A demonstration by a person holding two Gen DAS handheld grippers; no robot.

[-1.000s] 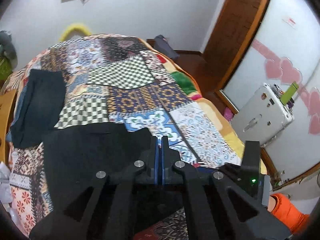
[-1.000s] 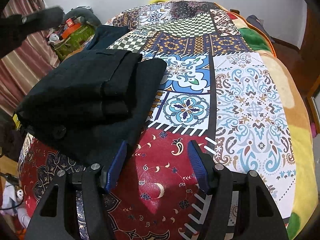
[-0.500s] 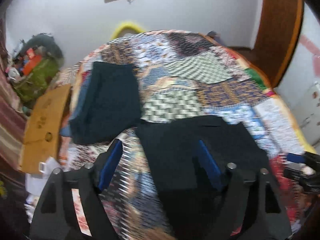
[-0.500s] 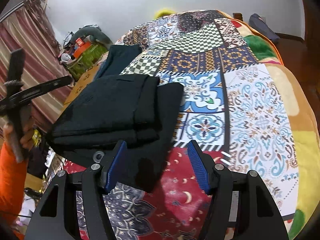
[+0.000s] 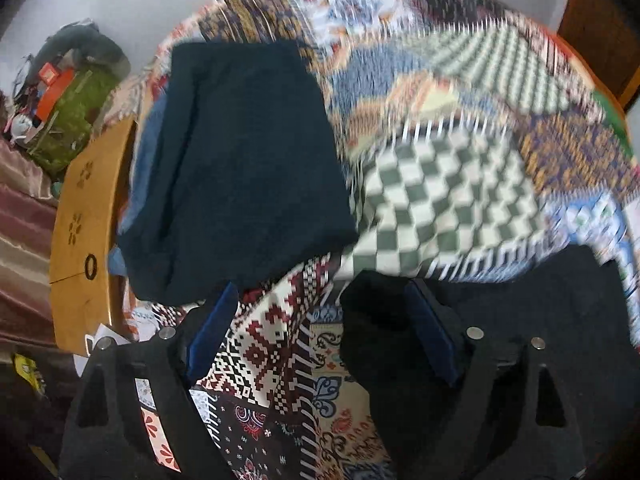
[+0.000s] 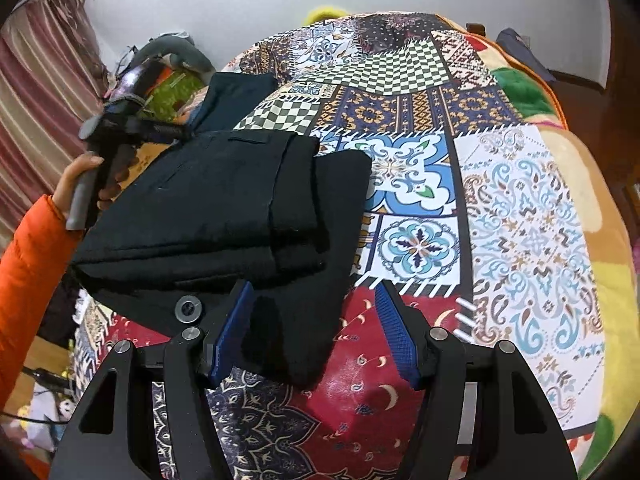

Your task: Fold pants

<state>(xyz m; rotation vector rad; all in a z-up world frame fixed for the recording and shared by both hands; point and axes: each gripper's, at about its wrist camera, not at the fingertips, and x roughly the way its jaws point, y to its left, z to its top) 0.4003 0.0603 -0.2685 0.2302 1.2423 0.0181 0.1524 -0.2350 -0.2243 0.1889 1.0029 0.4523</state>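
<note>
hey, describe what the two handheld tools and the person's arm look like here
Both tools are matte black plastic with triangular cut-outs in the finger bases, round silver bolts at the joints and ribbed blue pads inside the fingers. The left tool and right tool look alike. The left hand grips a grey handle, and the arm wears a bright orange sleeve.

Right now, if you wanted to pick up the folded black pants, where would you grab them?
Probably the thick stacked edge of the black pants nearest the right gripper, coming from the near side, low along the quilt. There the layers lie together, so one pinch could catch them all. The single flap sticking out on the right would likely let the stack unfold.
</note>
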